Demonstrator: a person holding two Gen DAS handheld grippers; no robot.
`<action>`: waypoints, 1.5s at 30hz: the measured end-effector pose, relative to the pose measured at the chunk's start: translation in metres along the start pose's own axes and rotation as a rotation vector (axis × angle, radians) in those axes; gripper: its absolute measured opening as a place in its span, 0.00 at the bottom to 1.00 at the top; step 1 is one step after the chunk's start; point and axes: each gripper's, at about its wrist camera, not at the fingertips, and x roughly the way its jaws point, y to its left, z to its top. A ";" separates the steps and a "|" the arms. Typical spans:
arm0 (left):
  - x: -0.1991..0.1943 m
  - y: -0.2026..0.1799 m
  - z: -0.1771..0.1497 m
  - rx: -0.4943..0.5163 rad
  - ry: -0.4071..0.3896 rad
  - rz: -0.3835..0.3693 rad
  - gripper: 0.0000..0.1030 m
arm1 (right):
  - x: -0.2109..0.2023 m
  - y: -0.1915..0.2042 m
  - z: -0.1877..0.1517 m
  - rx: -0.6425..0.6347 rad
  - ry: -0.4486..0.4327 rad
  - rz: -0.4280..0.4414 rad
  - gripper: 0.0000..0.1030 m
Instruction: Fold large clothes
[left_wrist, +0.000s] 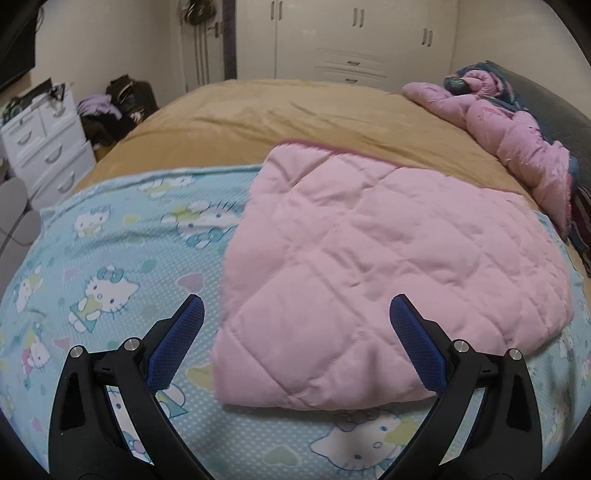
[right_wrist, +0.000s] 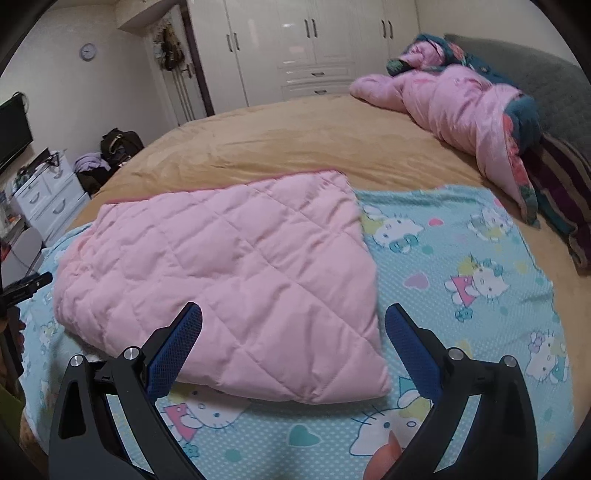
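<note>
A pink quilted blanket lies folded into a thick rectangle on a light blue cat-print sheet on the bed. It also shows in the right wrist view, on the same sheet. My left gripper is open and empty, hovering above the blanket's near left corner. My right gripper is open and empty, hovering above the blanket's near right corner. Neither touches the fabric.
A tan bedspread covers the bed. A bunched pink comforter and dark pillows lie by the grey headboard. White drawers and bags stand left of the bed. White wardrobes line the far wall.
</note>
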 end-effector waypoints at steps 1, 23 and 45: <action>0.006 0.004 0.000 -0.012 0.011 0.000 0.92 | 0.005 -0.004 -0.001 0.011 0.010 0.002 0.96; 0.105 0.033 0.005 -0.170 0.203 -0.245 0.92 | 0.142 -0.074 0.000 0.291 0.301 0.220 0.96; 0.096 -0.002 0.026 -0.123 0.138 -0.230 0.39 | 0.121 -0.046 0.018 0.240 0.275 0.311 0.29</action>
